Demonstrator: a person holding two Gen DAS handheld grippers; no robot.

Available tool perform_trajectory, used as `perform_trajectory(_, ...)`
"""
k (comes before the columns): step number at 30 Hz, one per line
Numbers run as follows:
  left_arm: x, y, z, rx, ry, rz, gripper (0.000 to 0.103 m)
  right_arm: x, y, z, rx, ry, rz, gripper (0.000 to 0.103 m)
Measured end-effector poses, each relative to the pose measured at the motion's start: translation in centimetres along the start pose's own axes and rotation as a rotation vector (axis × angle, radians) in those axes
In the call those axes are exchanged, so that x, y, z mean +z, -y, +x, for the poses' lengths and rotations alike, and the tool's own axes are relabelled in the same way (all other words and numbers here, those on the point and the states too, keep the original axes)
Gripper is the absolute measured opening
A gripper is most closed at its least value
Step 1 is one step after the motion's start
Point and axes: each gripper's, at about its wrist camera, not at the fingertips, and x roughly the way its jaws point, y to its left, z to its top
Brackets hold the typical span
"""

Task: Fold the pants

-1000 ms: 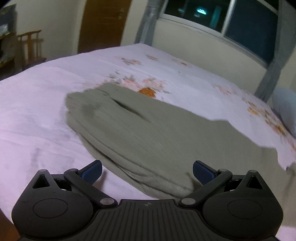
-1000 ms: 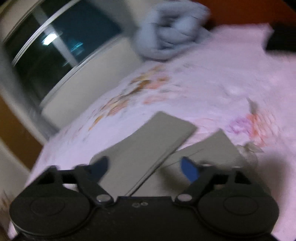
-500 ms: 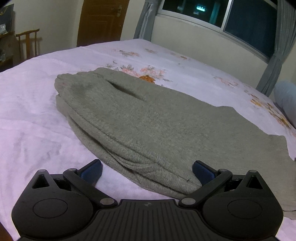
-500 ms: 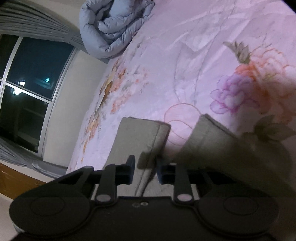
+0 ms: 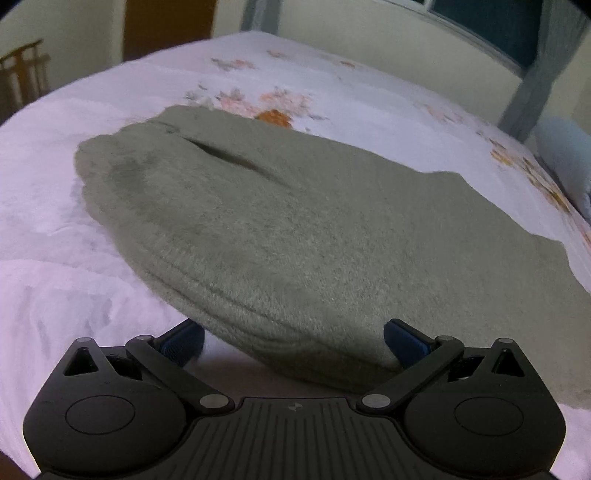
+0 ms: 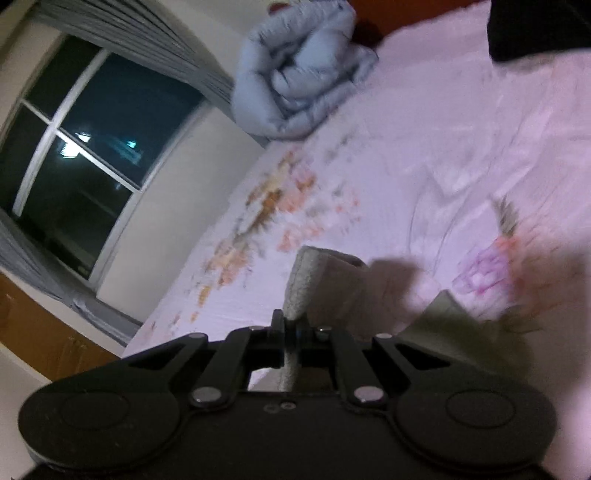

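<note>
Pants (image 5: 258,229): soft, limp fleece, likely droops. Right gripper (image 6: 291,334) clamped on leg hem at 12 o'clock; left gripper (image 5: 293,339) apart, straddling waistband.

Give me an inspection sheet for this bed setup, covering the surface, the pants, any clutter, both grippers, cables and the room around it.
Surface: bed sheet, pale with flower print, some wrinkles.
Job's things: grey-green pants lie spread on the sheet; one leg end is lifted off it.
Clutter: bundled blue quilt at the far end of the bed; a dark item at the picture's corner, too cut off to tell.
Grippers: left gripper with jaws wide open either side of the pants' near edge, not pressing it; right gripper with jaws shut on the leg end.
Cables: nothing seen.
Surroundings: dark window with grey curtains, wooden door, wooden chair.
</note>
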Motion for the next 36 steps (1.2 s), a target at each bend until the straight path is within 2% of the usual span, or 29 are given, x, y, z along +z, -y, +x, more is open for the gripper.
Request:
perform_trajectory(4,0.1,-0.8,0.2,-0.048,-0.015,0.023,0.103,-0.3,0.4,-3.7,-0.025,0.014,-0.032,0.0)
perform_trajectory(8,-0.2,-0.9,0.1,-0.069,-0.02,0.035,0.103,-2.2,2.1,-5.1,-0.064,0.012,-0.008,0.0)
perform_trajectory(16,0.0,-1.5,-0.2,-0.099,-0.041,0.05,0.103,-4.8,6.7,-4.3,-0.108,-0.01,0.084,0.0)
perform_trajectory(20,0.2,-1.6,-0.2,-0.105,-0.052,0.053,0.103,-6.3,9.7,-3.2,-0.156,-0.052,0.166,0.0)
perform_trajectory(23,0.4,-1.5,-0.1,-0.102,-0.06,0.057,0.103,-6.7,11.0,-2.8,-0.131,-0.051,0.213,0.0)
perform_trajectory(28,0.4,-1.4,0.0,-0.099,-0.054,0.06,0.103,-6.1,10.7,-2.4,-0.106,-0.085,0.183,0.001)
perform_trajectory(31,0.4,-1.5,0.0,-0.103,-0.051,0.056,0.103,-5.1,11.0,-2.5,-0.045,-0.142,0.151,0.011)
perform_trajectory(32,0.4,-1.5,0.0,-0.103,-0.052,0.056,0.103,-4.6,10.9,-3.1,-0.056,-0.138,0.114,0.011)
perform_trajectory(34,0.4,-1.4,0.1,-0.099,-0.056,0.059,0.103,-3.0,10.6,-5.3,-0.078,-0.064,0.032,0.023)
perform_trajectory(36,0.5,-1.3,0.1,-0.092,-0.058,0.058,0.103,-1.3,10.8,-6.6,-0.068,-0.011,0.012,0.064)
